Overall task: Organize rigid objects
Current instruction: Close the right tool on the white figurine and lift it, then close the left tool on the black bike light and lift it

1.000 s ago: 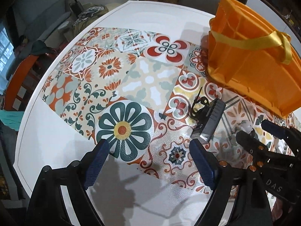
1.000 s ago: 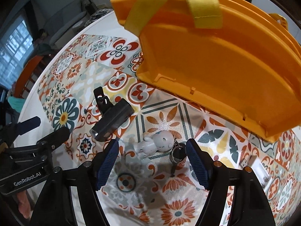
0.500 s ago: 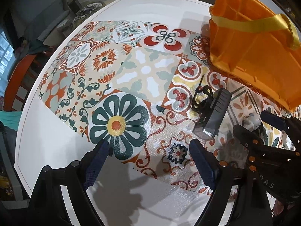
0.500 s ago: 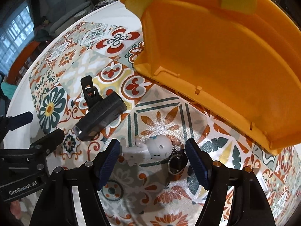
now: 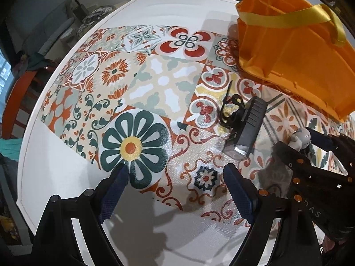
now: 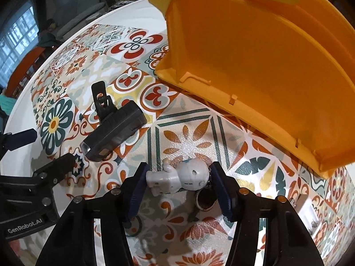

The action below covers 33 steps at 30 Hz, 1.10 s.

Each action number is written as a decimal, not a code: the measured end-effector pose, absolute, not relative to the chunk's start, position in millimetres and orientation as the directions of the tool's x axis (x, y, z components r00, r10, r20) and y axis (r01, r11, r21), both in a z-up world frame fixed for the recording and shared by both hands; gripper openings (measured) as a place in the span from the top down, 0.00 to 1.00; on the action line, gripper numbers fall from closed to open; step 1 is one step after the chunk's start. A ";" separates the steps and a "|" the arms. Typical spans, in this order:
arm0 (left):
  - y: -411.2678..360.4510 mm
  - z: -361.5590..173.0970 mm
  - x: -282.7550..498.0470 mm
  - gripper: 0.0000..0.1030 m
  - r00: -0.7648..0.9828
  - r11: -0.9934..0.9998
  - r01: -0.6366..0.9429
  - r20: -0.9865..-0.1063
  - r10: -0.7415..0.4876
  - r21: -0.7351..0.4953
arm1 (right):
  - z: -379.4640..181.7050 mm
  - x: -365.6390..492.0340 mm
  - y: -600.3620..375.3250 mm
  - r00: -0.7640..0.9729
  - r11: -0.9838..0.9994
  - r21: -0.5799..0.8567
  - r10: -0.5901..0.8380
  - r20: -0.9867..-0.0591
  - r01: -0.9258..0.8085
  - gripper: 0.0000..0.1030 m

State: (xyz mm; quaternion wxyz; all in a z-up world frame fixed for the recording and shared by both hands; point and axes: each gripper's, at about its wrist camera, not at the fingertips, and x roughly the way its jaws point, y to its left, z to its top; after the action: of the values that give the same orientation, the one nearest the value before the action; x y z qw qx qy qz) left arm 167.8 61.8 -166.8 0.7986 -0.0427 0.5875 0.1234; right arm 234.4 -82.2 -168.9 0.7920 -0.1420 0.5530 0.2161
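Right hand-held gripper [image 6: 177,182]: jaws narrowed around a small white robot figurine [image 6: 177,177] lying on its side on the table [image 6: 199,139]. Left pad touches the figurine's body end, right pad sits at the round head. Cannot tell if it is fully clamped. A dark key ring [image 6: 205,198] hangs off the head end, just under the right finger. In the left wrist view the figurine [image 5: 299,138] peeks out between the right hand-held gripper's fingers [image 5: 288,153].

Left hand-held gripper [image 5: 175,184]: jaws wide, nothing between them, hovering over the near edge of the patterned tile mat [image 5: 155,84] where it meets the white table [image 5: 55,177].

Black bike light [image 6: 114,130] with its mount bracket lies flat on the mat, up-left of the figurine, apart from it; lens end points toward the left hand-held gripper [image 6: 44,155]. Same light [image 5: 246,128] sits ahead-right of the left gripper's jaws.

Orange bag [image 6: 266,55] with yellow handles [image 5: 288,17] stands on the table's far right side, behind figurine and light, open at the top. Small white object [image 6: 310,206] on the mat at far right, too small to identify.
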 end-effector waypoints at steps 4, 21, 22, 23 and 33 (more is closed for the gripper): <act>61.9 -162.6 167.4 0.15 0.309 0.975 -0.219 -0.945 0.107 0.039 | -162.5 229.8 -88.8 0.299 0.885 0.036 0.195 -0.934 -0.465 0.45; 40.8 -146.3 187.1 0.15 0.418 0.996 0.077 -0.905 -0.080 -0.052 | -134.3 207.3 -129.6 0.341 0.969 0.102 0.177 -0.923 -0.227 0.45; 40.2 -148.2 189.9 0.15 0.413 0.995 0.086 -0.907 -0.085 -0.054 | -134.6 206.5 -131.6 0.336 0.971 0.110 0.178 -0.925 -0.212 0.45; 39.8 -150.1 193.2 0.15 0.410 0.995 0.090 -0.908 -0.084 -0.052 | -135.4 205.9 -133.5 0.333 0.973 0.122 0.183 -0.925 -0.196 0.45; 31.9 -168.5 217.5 0.18 0.398 0.991 0.122 -0.913 -0.093 -0.048 | -148.8 207.4 -146.5 0.309 0.983 0.138 0.168 -0.936 -0.117 0.45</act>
State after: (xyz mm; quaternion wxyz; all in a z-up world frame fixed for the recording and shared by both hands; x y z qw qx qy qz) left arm 217.5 31.9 -168.5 0.8360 0.0135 0.5448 -0.0643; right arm 207.4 -146.5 -148.8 0.8087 0.0219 0.5811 0.0883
